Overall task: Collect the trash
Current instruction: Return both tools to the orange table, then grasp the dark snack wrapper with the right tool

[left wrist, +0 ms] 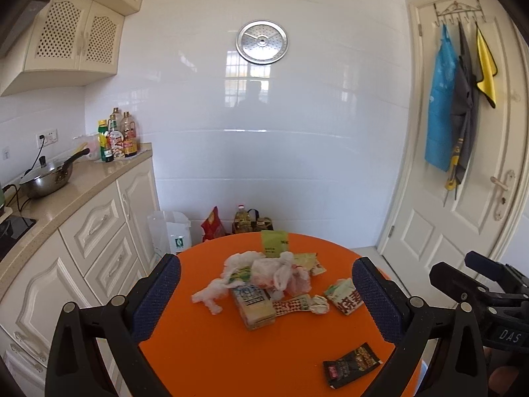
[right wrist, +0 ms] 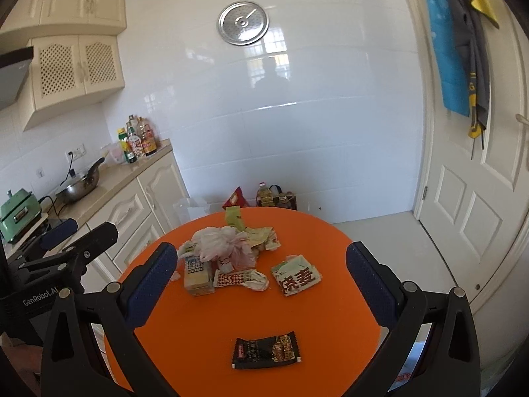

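Overhead, both tools hang wide, nothing held: left tool (left wrist: 266, 301), right tool (right wrist: 261, 284). Trash pile (right wrist: 228, 258) sits mid-desk (right wrist: 317, 324); black wrapper (right wrist: 266, 353) lies apart, nearer than pile. Likely light, crinkly, slippery; pinch wrapper by its edge, tissue by bunching.

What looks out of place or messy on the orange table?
Trash is strewn over the orange table: a heap of crumpled plastic bags, a small carton lying flat, and torn wrappers. One black wrapper lies apart, nearer the cameras. Both grippers are open and hold nothing.
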`<state>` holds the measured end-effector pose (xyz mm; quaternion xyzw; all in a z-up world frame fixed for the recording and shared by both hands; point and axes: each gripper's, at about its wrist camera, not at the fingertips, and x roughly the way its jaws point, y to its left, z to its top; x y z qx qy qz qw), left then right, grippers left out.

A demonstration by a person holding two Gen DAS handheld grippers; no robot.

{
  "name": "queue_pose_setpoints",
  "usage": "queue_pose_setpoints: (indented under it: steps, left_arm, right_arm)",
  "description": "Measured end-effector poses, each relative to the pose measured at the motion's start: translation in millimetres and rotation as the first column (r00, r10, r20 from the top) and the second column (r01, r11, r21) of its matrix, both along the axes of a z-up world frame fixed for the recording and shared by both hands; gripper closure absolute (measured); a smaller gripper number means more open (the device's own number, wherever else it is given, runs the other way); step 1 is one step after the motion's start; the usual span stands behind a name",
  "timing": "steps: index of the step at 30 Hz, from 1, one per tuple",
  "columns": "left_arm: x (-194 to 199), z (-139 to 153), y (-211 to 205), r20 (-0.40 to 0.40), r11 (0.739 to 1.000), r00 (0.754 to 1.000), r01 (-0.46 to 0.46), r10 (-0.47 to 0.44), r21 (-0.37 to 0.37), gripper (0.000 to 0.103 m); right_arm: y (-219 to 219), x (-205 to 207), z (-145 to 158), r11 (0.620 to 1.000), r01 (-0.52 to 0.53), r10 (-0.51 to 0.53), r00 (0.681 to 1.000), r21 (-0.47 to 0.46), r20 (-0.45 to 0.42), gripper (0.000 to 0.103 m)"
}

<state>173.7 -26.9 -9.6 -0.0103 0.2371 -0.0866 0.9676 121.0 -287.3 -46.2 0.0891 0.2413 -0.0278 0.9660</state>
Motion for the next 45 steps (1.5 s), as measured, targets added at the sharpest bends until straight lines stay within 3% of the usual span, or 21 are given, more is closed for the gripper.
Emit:
queue_pose_setpoints:
  steps: [6,13,18,22,26,32,34,35,39,41,43,45]
  left_arm:
    - [-9,-31,1,-0.076,0.996,0.994,-0.084,0.083,-0.011,0.001]
    - [-3,-63,-38,-0.18,0.995,0.979,-0.097,0.096,0.002,0.001]
    - [14,-70,-58,-0.249,0.995,0.963,-0.104,0.102,0.006,0.001]
    - [57,-56,-48,-0.282,0.993,0.953,-0.115,0.112,0.008,0.001]
    - [78,-58,-45,-0.295,0.993,0.949,-0.116,0.114,0.009,0.001]
    - [102,-75,-48,-0.324,0.995,0.941,-0.096,0.098,0.022,0.001]
    - [106,-83,-50,-0.33,0.996,0.939,-0.086,0.091,0.028,0.001]
    - [108,-84,-53,-0.332,0.996,0.939,-0.083,0.088,0.031,0.001]
    - [114,-91,-61,-0.335,0.997,0.939,-0.069,0.081,0.047,0.001]
    - [114,-95,-63,-0.335,0.996,0.939,-0.067,0.081,0.053,0.001]
    - [116,-99,-64,-0.333,0.996,0.939,-0.069,0.085,0.06,0.001]
    - [121,-102,-64,-0.337,0.995,0.937,-0.073,0.09,0.065,0.001]
  right_arm:
    - [12,12,-52,1.0,-0.022,0.021,0.987,-0.002,-0.157,0.0]
    - [17,24,-136,1.0,-0.028,0.029,0.931,0.008,-0.364,0.0]
    - [18,35,-173,0.999,-0.033,0.029,0.901,-0.001,-0.434,0.0]
    - [14,46,-193,0.999,-0.037,0.033,0.878,0.001,-0.477,0.001]
    - [24,50,-199,0.991,-0.084,0.025,0.879,-0.102,-0.475,0.005]
    - [23,43,-199,0.987,-0.126,0.07,0.897,-0.101,-0.436,0.023]
    - [23,42,-197,0.986,-0.131,0.076,0.902,-0.103,-0.425,0.045]
    - [23,44,-195,0.986,-0.136,0.082,0.901,-0.096,-0.426,0.061]
    - [19,51,-193,0.987,-0.148,0.108,0.896,-0.06,-0.43,0.076]
    - [18,55,-190,0.986,-0.163,0.133,0.89,-0.032,-0.435,0.076]
    - [10,55,-189,0.985,-0.17,0.167,0.89,0.031,-0.425,0.069]
    - [10,55,-188,0.985,-0.166,0.169,0.895,0.044,-0.413,0.047]
